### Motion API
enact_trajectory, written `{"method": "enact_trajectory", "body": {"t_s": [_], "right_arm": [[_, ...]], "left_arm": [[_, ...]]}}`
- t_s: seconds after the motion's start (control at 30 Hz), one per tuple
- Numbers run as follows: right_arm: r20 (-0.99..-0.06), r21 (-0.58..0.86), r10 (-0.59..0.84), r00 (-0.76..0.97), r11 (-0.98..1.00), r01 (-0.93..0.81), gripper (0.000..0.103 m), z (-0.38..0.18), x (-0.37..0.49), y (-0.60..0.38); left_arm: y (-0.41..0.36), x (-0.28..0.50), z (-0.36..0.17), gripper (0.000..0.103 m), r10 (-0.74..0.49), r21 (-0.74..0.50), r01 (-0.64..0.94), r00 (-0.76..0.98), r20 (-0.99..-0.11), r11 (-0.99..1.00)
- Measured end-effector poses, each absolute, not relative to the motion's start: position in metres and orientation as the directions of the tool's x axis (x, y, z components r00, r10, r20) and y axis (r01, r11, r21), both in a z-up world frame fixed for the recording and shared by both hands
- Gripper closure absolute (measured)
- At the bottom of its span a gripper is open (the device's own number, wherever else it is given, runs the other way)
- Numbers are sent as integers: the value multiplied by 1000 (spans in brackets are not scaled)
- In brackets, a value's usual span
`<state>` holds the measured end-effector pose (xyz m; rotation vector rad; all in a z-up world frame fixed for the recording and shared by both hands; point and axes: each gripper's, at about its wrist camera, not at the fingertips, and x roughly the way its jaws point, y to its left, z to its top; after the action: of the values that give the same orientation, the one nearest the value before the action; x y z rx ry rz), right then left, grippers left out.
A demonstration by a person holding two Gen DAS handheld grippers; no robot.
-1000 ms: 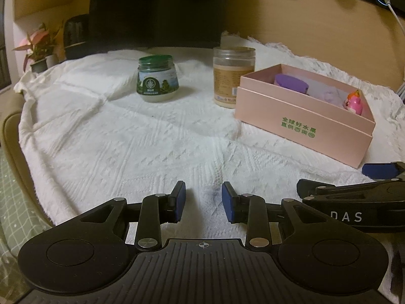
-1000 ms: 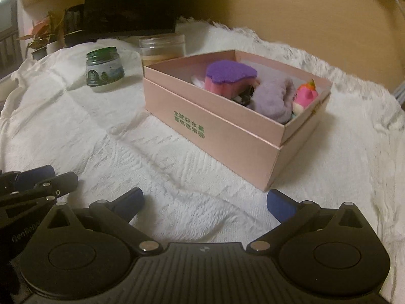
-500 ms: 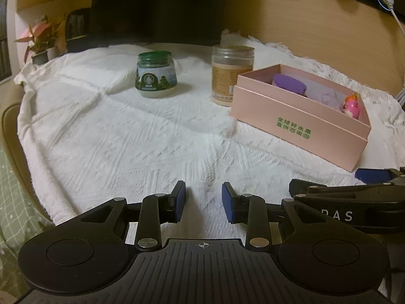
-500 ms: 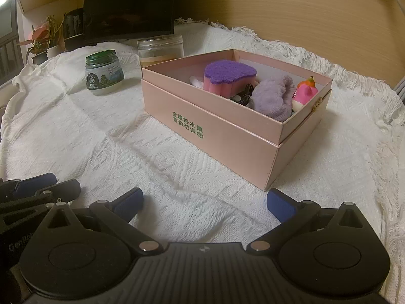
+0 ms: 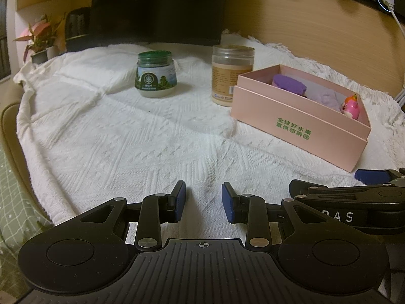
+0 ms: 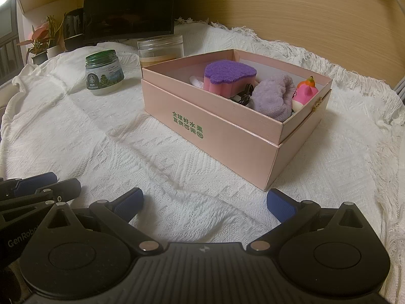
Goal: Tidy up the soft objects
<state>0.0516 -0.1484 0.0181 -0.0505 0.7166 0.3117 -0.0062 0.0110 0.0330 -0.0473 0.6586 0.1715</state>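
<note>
A pink box [image 6: 217, 136] with green print stands on a white knitted cloth; it also shows in the left wrist view [image 5: 298, 126]. Inside lie a purple-and-pink sponge [image 6: 229, 77], a lilac plush cloth [image 6: 273, 96], a pink squishy toy [image 6: 305, 92] and a dark hair tie [image 6: 246, 93]. My left gripper [image 5: 203, 200] is open a little and empty, low over the cloth, left of the box. My right gripper [image 6: 205, 202] is wide open and empty, in front of the box.
A green-lidded jar [image 5: 155, 74] and a clear jar of beige contents [image 5: 231, 72] stand behind and left of the box. A dark monitor [image 6: 129, 5] and a potted plant [image 5: 39, 38] stand at the back. The cloth's fringed edge [image 6: 387, 202] falls off at the right.
Both grippers have drawn back and risen slightly from the box, so it looks smaller and farther away. Neither gripper's opening has changed.
</note>
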Motion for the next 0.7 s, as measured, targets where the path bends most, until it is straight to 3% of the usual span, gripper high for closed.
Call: {"method": "enact_trajectory", "body": {"t_s": [0.7], "right_arm": [[-653, 61, 264, 709, 953, -298, 0, 19, 51, -148]], "left_arm": [[11, -6, 34, 69, 136, -6, -178, 772, -621, 984]]}}
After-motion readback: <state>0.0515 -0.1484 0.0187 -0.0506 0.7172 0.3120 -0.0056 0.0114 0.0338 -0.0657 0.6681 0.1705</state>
